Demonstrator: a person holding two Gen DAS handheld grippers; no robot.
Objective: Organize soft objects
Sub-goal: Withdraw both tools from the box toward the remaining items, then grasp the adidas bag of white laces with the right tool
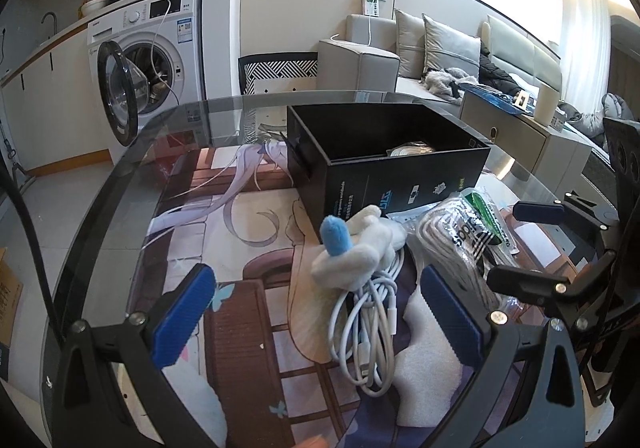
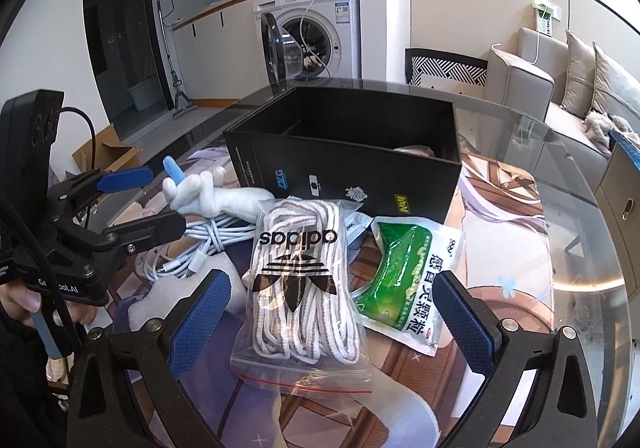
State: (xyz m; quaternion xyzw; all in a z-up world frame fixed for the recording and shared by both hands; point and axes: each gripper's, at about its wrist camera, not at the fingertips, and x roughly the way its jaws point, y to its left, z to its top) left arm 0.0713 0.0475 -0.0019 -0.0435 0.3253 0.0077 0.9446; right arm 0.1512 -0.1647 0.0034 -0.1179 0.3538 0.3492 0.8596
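Note:
A white plush hand with a blue tip (image 1: 352,244) lies on a coiled white cable (image 1: 368,324), between the spread fingers of my open left gripper (image 1: 318,314), which holds nothing. A clear bag of white shoelaces (image 2: 304,288) lies between the blue pads of my open right gripper (image 2: 332,322); I cannot tell if they touch it. A green sachet (image 2: 408,276) rests beside the bag. Behind them stands an open black box (image 2: 344,151) with a whitish item (image 1: 408,149) inside. In the right wrist view the left gripper (image 2: 140,205) hovers over the plush hand (image 2: 208,195) and the cable (image 2: 192,248).
The glass table (image 1: 120,207) covers a printed mat, and its curved edge runs close on the left. A white foam piece (image 1: 424,348) lies near the cable. A chair (image 2: 444,67) stands behind the table, a washing machine (image 1: 156,47) with its door open beyond, a sofa (image 1: 440,59) at right.

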